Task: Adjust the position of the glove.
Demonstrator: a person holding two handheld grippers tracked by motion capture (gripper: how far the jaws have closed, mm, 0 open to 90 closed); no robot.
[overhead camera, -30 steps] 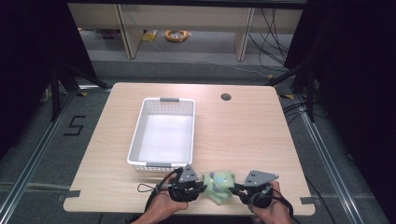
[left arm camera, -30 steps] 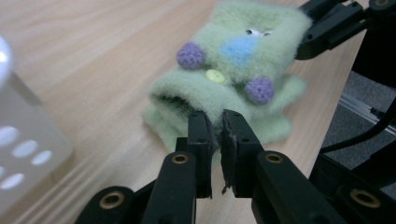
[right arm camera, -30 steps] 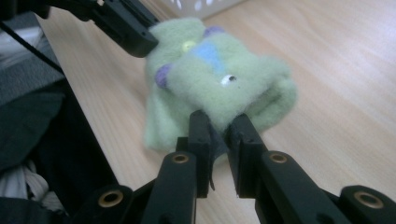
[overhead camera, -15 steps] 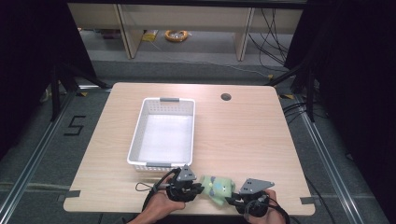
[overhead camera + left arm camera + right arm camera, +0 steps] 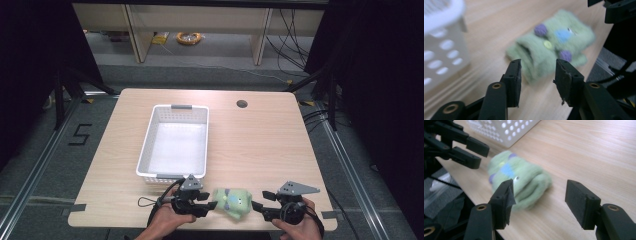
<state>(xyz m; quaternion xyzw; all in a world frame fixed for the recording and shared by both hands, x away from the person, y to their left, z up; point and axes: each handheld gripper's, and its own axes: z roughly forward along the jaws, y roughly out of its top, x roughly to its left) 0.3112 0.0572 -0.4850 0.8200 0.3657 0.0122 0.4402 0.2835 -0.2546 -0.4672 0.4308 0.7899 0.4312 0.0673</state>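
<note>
Your left gripper and right gripper have both just been opening: a second ago each pinched the sock, and now both stand spread with it lying loose between them at the table's near edge. I'd judge the fold finished and the drop next. Count: two grippers, one sock, one basket beyond.

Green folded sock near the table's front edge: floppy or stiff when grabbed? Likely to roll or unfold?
The green sock looks like soft, fuzzy knit, so probably floppy and light, squashing under the pads. It lies as a loose bundle with an open fold, so it may unfold if lifted by one layer. Resting flat on the table, it seems unlikely to roll.
</note>
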